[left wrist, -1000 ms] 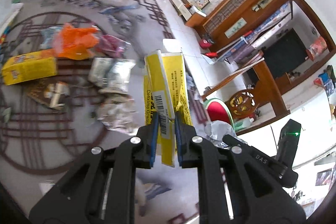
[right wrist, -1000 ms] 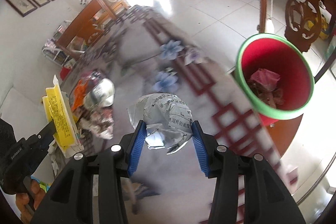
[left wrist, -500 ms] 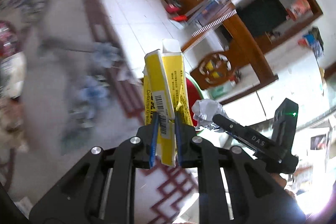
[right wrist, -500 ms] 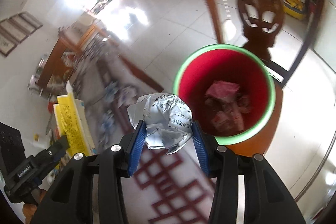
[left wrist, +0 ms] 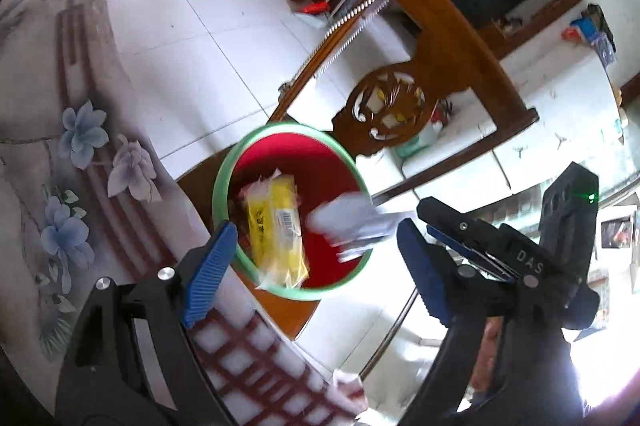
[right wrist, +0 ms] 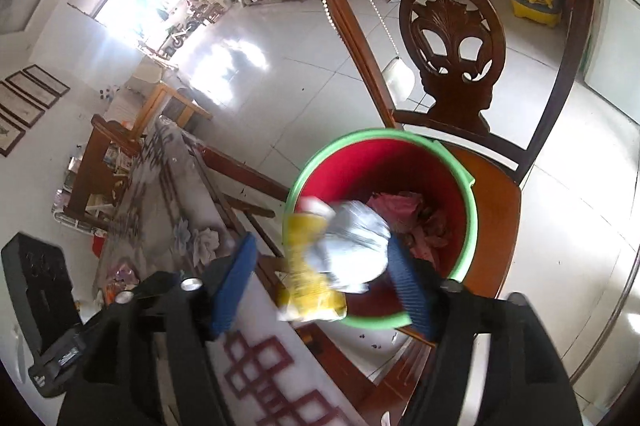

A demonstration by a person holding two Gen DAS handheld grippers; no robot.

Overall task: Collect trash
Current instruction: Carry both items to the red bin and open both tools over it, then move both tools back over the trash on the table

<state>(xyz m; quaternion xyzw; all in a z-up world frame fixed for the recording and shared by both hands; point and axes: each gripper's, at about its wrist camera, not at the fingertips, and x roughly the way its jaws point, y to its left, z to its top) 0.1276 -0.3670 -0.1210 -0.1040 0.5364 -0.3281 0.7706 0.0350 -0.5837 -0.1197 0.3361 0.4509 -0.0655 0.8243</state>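
Observation:
A red bin with a green rim (left wrist: 224, 182) (right wrist: 472, 226) stands on a wooden chair seat (right wrist: 500, 226) beside the table. My left gripper (left wrist: 316, 266) is open above the bin; the yellow packet (left wrist: 276, 230) (right wrist: 308, 290) is falling into it, blurred. My right gripper (right wrist: 324, 282) is open above the bin too, and the crumpled silver-white wrapper (right wrist: 352, 246) (left wrist: 352, 222) is dropping between its fingers. Pink trash (right wrist: 400, 206) lies inside the bin. The right gripper also shows in the left wrist view (left wrist: 424, 266).
The table with the flowered grey and red-patterned cloth (left wrist: 60, 146) (right wrist: 168, 194) lies to the left of the bin. The carved wooden chair back (right wrist: 452, 38) (left wrist: 392, 106) rises behind the bin. White tiled floor (left wrist: 180, 6) lies beyond.
Both grippers swung from the table over the bin and opened. The yellow packet and the silver wrapper have left the fingers and are falling into the bin.

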